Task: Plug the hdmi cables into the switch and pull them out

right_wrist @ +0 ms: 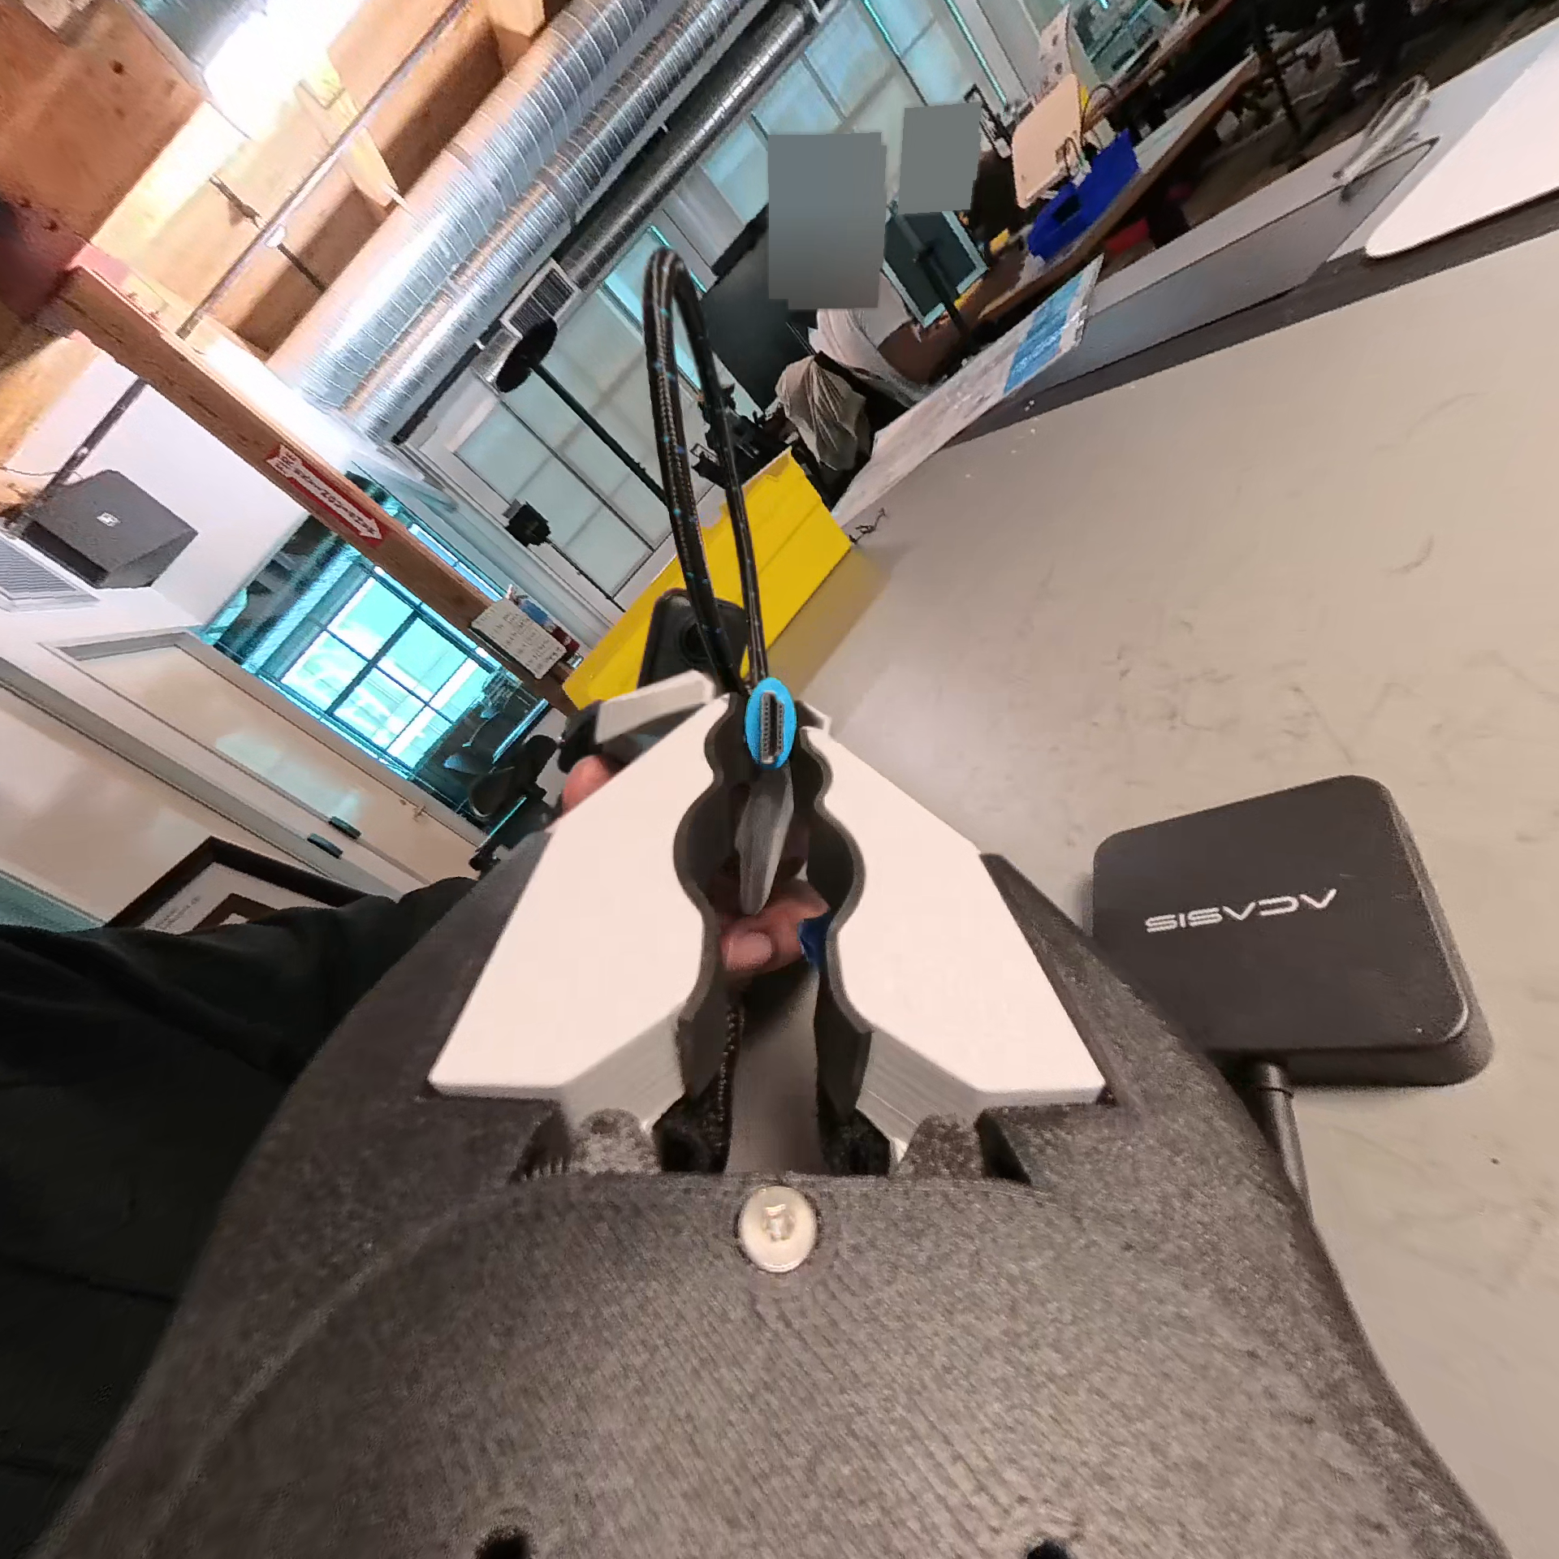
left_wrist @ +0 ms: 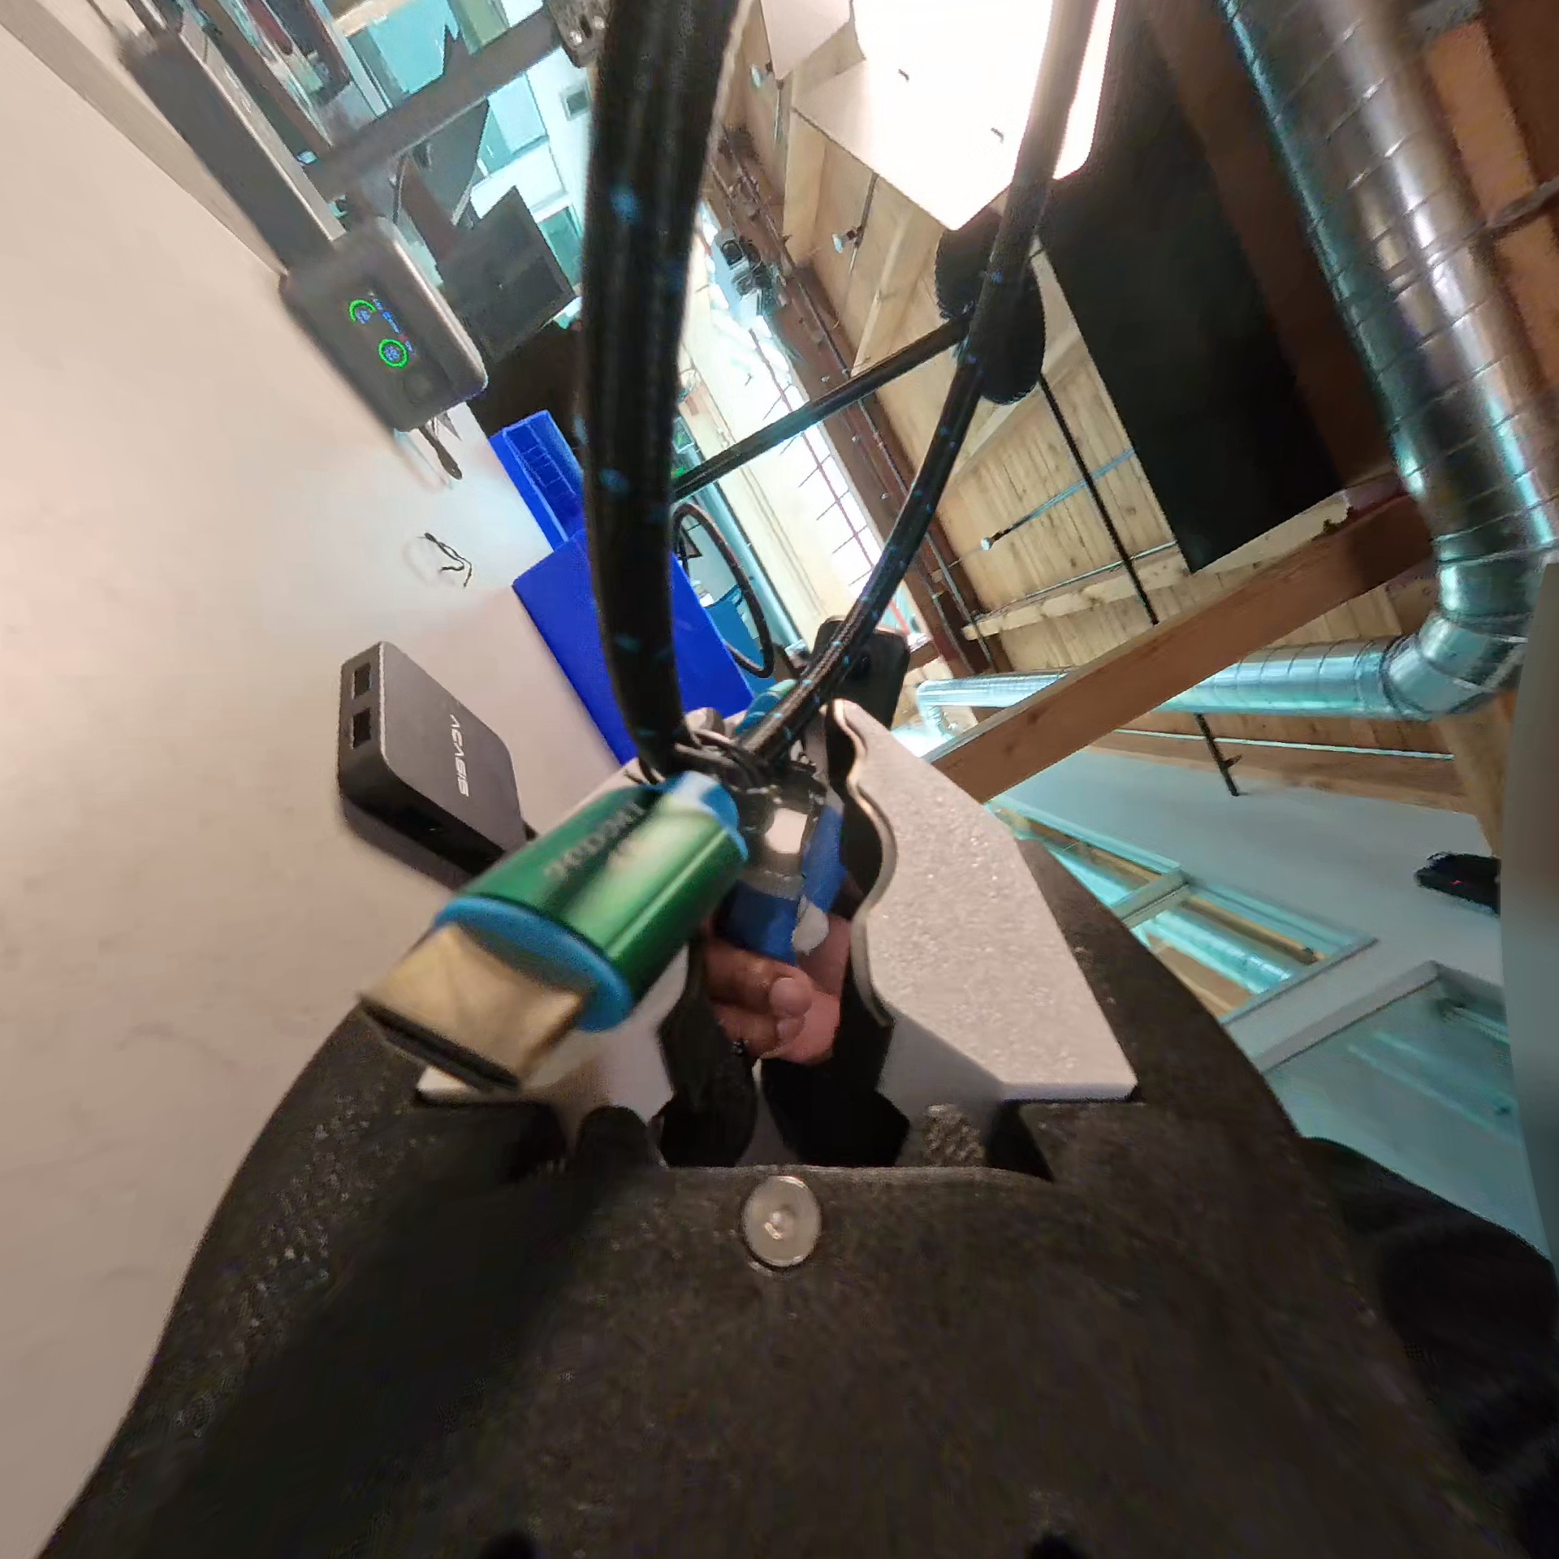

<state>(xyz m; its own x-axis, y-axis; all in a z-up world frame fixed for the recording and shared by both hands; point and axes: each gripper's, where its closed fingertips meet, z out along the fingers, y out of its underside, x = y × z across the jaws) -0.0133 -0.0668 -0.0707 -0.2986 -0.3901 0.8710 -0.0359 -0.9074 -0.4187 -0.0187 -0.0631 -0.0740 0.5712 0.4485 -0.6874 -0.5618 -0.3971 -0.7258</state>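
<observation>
Both grippers hold HDMI plugs in the air beside the switch, neither plugged in.

The left gripper (left_wrist: 763,810) has its jaws pinching the braided black cable (left_wrist: 641,405) behind a green metal plug with blue collars and gold tip (left_wrist: 582,903), which points back at the camera; the far end of the cable is cut off at the top edge. The right gripper (right_wrist: 769,734) has its jaws pressed on a second blue-collared plug (right_wrist: 769,727), seen end-on, so its body is hidden. The flat black square switch (right_wrist: 1282,936) lies on the pale grey surface (right_wrist: 1181,590), apart from both plugs, its cord partly hidden behind the gripper body.
</observation>
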